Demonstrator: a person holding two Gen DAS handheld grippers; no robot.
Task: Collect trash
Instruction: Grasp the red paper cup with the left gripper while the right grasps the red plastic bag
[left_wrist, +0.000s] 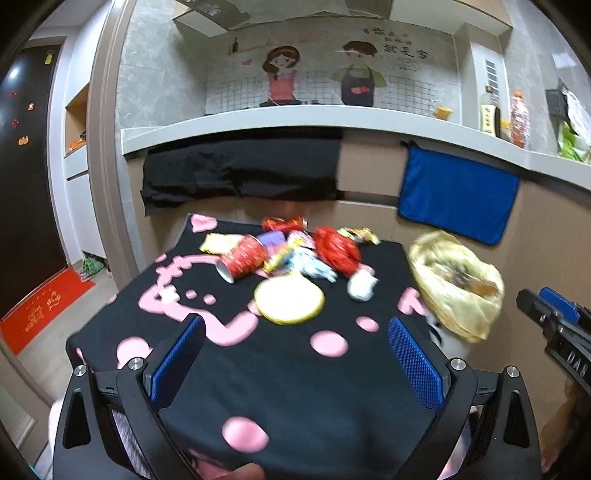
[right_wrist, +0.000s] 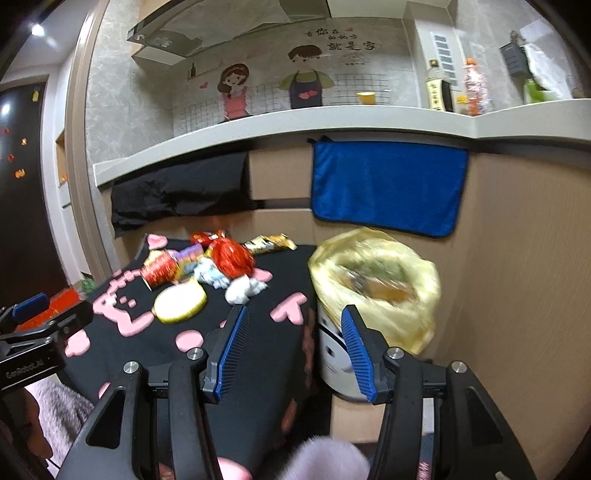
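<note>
Table (left_wrist: 295, 387), covered by a black cloth (left_wrist: 332, 406) printed with pink hearts and dots. Laid on it, grouped toward the far edge: a red paper cup (left_wrist: 242, 260) tipped on its side, a round yellow-rimmed lid (left_wrist: 290, 301), red wrappers (left_wrist: 338, 249), a gold wrapper (right_wrist: 269, 243), crumpled white tissue (left_wrist: 362, 284), mixed pastel wrappers (left_wrist: 291, 251).

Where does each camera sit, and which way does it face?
Left wrist: on the left tool, facing the table, trash pile and counter; its own open blue fingers show, plus the right tool at the right edge.
Right wrist: on the right tool, facing the bin beside the table; open fingers and the left tool show.
Shared: trash pile, bin, blue towel.
</note>
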